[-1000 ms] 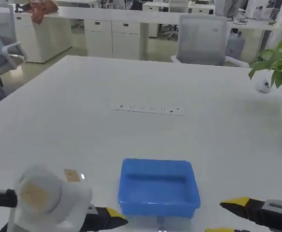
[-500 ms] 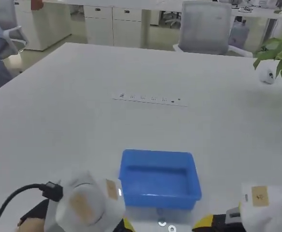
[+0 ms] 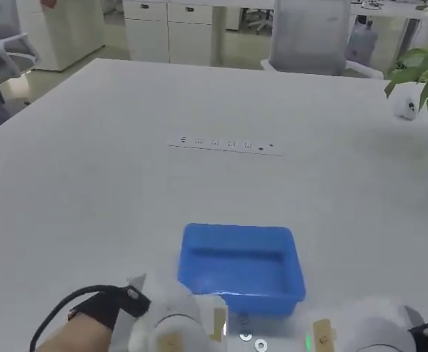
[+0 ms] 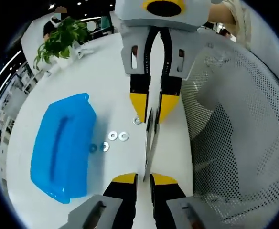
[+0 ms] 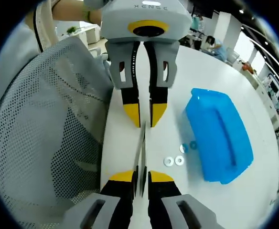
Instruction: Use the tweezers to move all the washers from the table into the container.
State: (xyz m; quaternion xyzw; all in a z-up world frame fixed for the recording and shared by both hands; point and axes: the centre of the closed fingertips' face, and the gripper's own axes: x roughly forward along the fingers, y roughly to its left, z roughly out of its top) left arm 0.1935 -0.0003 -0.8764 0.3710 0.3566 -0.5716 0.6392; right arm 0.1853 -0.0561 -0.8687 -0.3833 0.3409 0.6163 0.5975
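Beside rect. blue plastic container, left gripper & right gripper jaws clamp slim metal tweezers.

Your left gripper and right gripper: facing tip to tip, jaws pinched (nearly closed) on the tweezers.

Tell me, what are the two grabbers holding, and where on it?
The tweezers, stretched between them: the left gripper clamps one end and the right gripper clamps the opposite end.

The table lies open across the upper frame; at lower centre the blue container hems the washers from above.
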